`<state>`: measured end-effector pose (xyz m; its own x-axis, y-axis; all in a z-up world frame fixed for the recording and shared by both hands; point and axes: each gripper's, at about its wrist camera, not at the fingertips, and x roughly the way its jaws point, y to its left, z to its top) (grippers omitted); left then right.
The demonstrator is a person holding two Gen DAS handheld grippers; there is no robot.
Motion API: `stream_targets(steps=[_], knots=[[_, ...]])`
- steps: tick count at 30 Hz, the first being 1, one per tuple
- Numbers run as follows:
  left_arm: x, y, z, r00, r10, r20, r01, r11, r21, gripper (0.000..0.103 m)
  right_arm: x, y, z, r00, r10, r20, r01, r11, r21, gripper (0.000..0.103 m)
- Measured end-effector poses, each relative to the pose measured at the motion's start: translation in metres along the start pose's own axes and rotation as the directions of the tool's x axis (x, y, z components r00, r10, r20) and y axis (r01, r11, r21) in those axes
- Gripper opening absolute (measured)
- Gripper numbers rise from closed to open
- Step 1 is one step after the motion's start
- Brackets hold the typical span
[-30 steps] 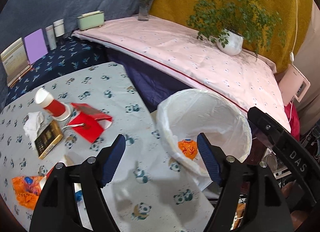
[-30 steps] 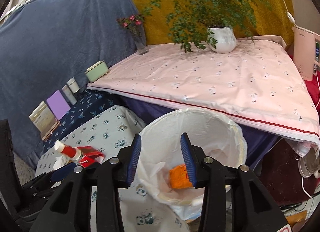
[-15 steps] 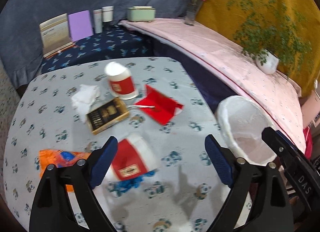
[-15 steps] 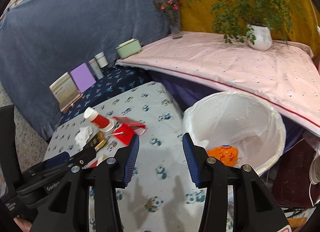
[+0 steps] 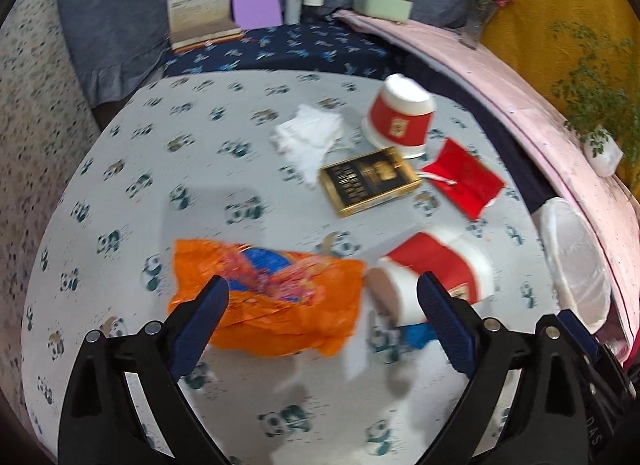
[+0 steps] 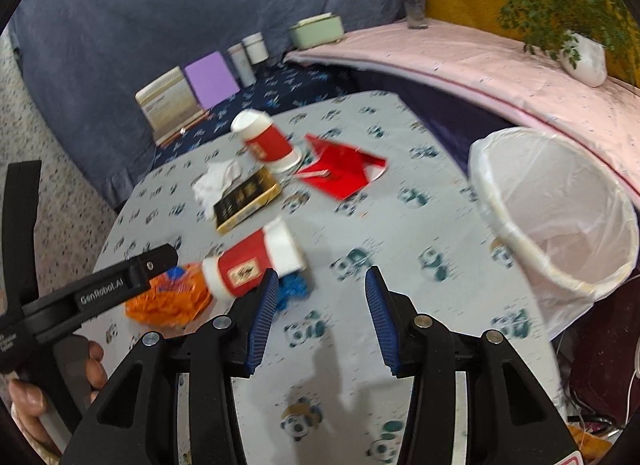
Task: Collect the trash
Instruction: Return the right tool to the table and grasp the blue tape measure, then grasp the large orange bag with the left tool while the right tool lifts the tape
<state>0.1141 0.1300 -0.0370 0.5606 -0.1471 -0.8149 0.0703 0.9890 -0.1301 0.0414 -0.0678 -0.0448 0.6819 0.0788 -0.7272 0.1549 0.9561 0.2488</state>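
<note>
- I am bringing my left gripper down over the orange wrapper lying crumpled on the desk; its jaws are standing wide apart with nothing pressed between them, and they have just been opening
- My right gripper is hovering over bare desk just beside the tipped cup; its jaws are standing half apart and empty
- To do this well, I am judging that the wrapper needs both pads set low astride its bulk before closing, since thin crinkled film slips out easily; the tipped cup is touching the wrapper's edge, so I should keep clear of it
- More trash is waiting farther off: an upside-down cup, a dark box, a white tissue and a red packet
- The lined bin is standing at the desk's right edge
- Against a second ago, both views have swung from the bin to the litter
</note>
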Motion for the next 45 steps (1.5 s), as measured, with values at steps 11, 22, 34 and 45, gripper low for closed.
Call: stream_targets(steps=[11, 22, 34, 45], knots=[[0.03, 0.059, -0.014, 0.993, 0.065, -0.094, -0.074, 0.993, -0.093, 0.093, 0.045, 0.038, -0.022, 0.994, 0.024, -0.106, -0.031, 0.997, -0.066, 0.044], [0.051, 0.067, -0.016, 0.99, 0.004, -0.142, -0.02, 0.994, -0.108, 0.085, 0.073, 0.044, -0.02, 0.988, 0.018, -0.153, -0.03, 0.997, -0.075, 0.029], [0.044, 0.041, -0.009, 0.994, -0.028, -0.106, 0.026, 1.0, -0.017, 0.024, 0.066, 0.042, -0.018, 0.992, -0.006, -0.127, -0.007, 0.995, -0.099, 0.008], [0.013, 0.02, 0.005, 0.998, -0.06, -0.031, 0.061, 0.998, 0.027, 0.013, 0.022, 0.013, 0.01, 1.0, -0.02, 0.0, 0.02, 0.999, -0.036, 0.008]])
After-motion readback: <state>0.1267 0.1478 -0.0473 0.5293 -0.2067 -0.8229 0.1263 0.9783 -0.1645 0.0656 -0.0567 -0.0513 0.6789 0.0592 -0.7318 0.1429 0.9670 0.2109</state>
